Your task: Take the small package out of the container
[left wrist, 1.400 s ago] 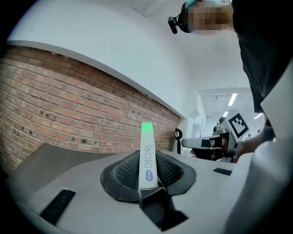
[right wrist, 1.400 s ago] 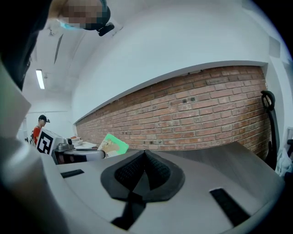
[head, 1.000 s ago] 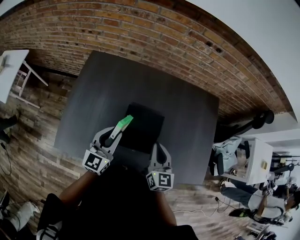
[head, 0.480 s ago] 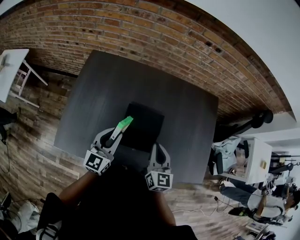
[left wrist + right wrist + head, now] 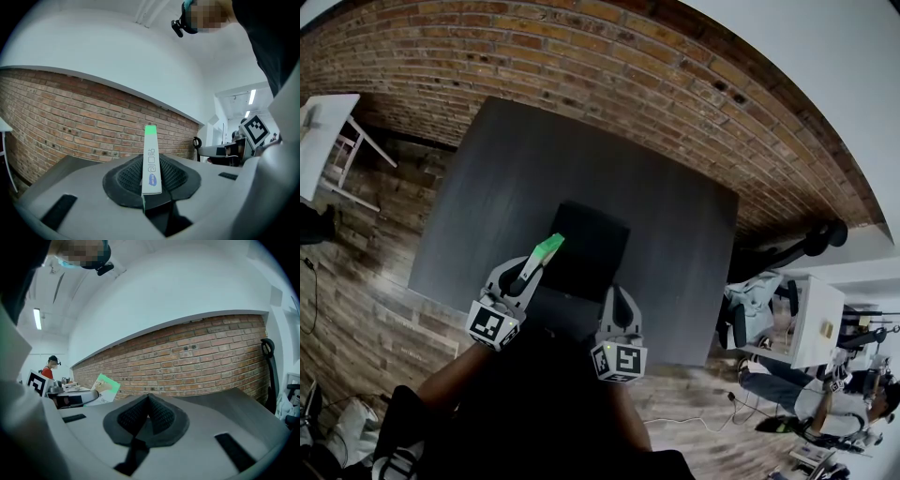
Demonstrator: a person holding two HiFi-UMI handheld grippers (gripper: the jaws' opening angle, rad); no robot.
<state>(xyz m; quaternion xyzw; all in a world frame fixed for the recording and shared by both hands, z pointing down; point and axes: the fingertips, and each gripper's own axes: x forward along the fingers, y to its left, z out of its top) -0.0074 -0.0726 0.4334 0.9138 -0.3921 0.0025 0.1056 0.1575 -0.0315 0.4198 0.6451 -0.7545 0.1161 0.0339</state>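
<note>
A small flat package, white with a green end, is clamped edge-on between the pads of my left gripper; in the left gripper view the package stands upright between the jaws of that gripper. The package is held above the left near part of a black container that lies on the dark table. My right gripper sits at the container's near edge, shut with nothing between its pads. From the right gripper view the package shows at the left, beside the left gripper.
A brick wall runs behind the table. A white table stands at far left over the wooden floor. At the right are a desk with clutter and chairs. A person in red stands far off.
</note>
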